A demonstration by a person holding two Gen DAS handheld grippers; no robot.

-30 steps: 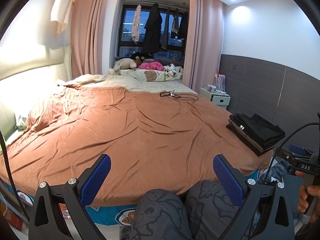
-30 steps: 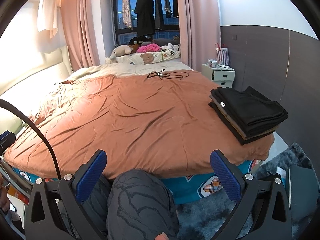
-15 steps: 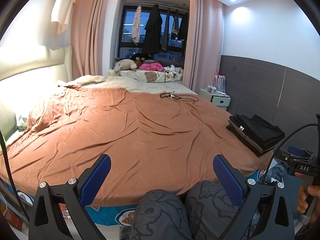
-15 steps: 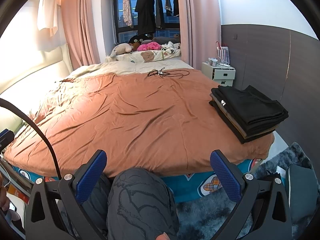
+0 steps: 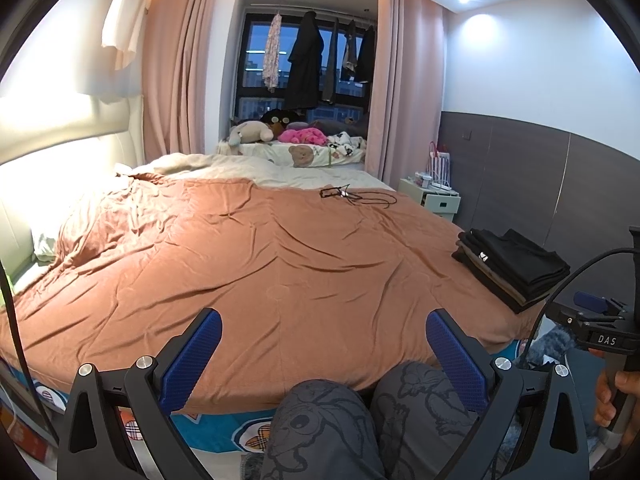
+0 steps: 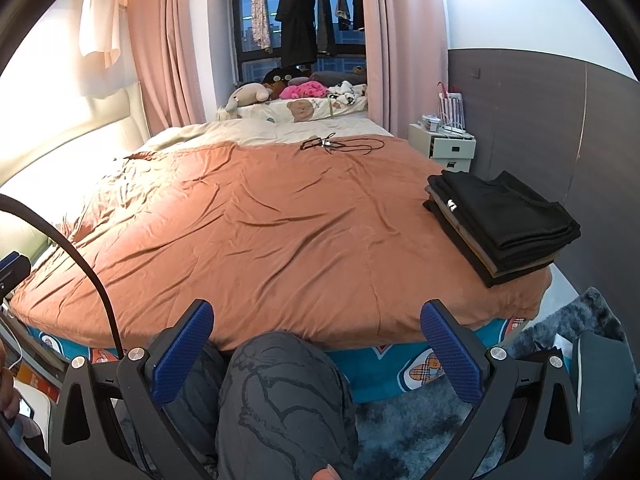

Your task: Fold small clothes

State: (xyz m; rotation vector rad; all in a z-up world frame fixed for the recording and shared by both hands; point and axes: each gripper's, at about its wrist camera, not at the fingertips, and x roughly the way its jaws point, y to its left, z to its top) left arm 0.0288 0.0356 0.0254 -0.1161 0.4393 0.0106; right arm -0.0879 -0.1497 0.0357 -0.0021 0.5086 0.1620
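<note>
Compared with the frames of a second ago, we find the scene almost unchanged; both views have tilted up only slightly, and the stack of folded clothes [image 6: 502, 226] lies where it lay. We hold the left gripper [image 5: 323, 344] released, its blue pads [image 5: 191, 360] spread wide with nothing between them; the right gripper [image 6: 316, 338] is likewise released and bare, and it also shows at the right edge of the left view, gripped by the right hand [image 5: 614, 398]. Both grippers hang above our knees [image 6: 280, 396], in grey printed trousers, short of the near edge of the bed.

The work surface is a rust-orange bedspread [image 5: 248, 264], creased throughout; the folded stack, black garments with a tan layer among them, rests on its near right corner. A black cable [image 6: 342, 145] lies coiled near the far edge. Beyond it we see plush toys [image 5: 280, 134] on a window ledge, dark garments [image 5: 306, 66] hanging before the window, and pink curtains [image 5: 176, 64] on both sides. A white bedside cabinet [image 6: 446, 146] stands against the grey panelled wall, carrying small items too small to identify; a blue-grey rug [image 6: 404, 428] covers the floor at our right.
</note>
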